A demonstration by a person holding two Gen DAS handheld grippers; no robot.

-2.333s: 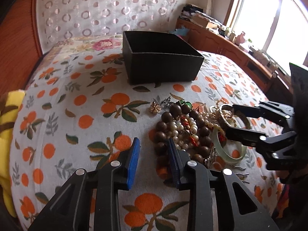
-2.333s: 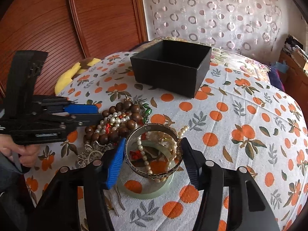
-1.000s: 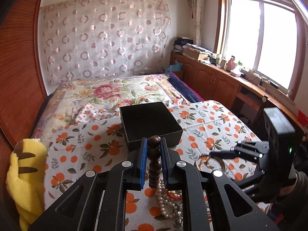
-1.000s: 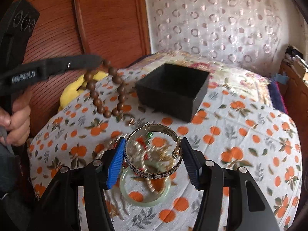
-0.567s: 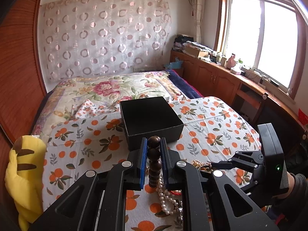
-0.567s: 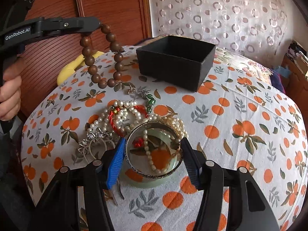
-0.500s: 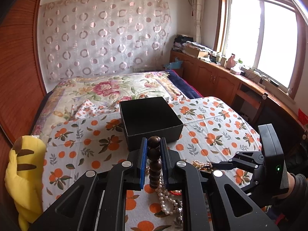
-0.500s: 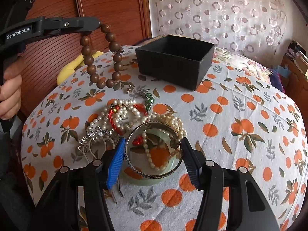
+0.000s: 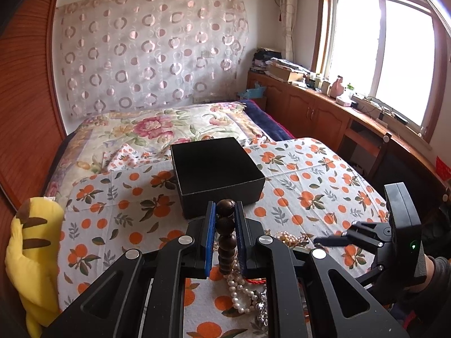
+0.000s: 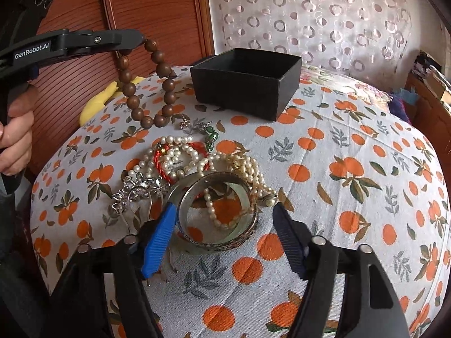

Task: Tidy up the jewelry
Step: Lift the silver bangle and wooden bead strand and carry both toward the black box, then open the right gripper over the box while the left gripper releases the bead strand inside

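My left gripper [image 9: 225,211] is shut on a brown wooden bead bracelet [image 9: 227,239], which hangs in the air; in the right wrist view the bracelet [image 10: 146,84] dangles left of the open black box [image 10: 245,84]. My right gripper [image 10: 225,225] is open, with its fingers either side of a metal bangle [image 10: 218,211] that lies on the cloth in the jewelry pile. Pearl strands [image 10: 180,157], a red cord [image 10: 160,163] and a silver piece [image 10: 138,188] lie beside it. The box [image 9: 217,171] stands ahead of my left gripper.
The orange-print cloth [image 10: 352,183] covers a bed. A yellow plush toy [image 9: 31,253] lies at the left edge. A wooden wall panel [image 10: 155,8] stands behind, and wooden cabinets [image 9: 310,112] run under the window at the right.
My right gripper has opened and the metal bangle it held now lies on the pile. My left gripper still holds the bead bracelet up, nearly unmoved.
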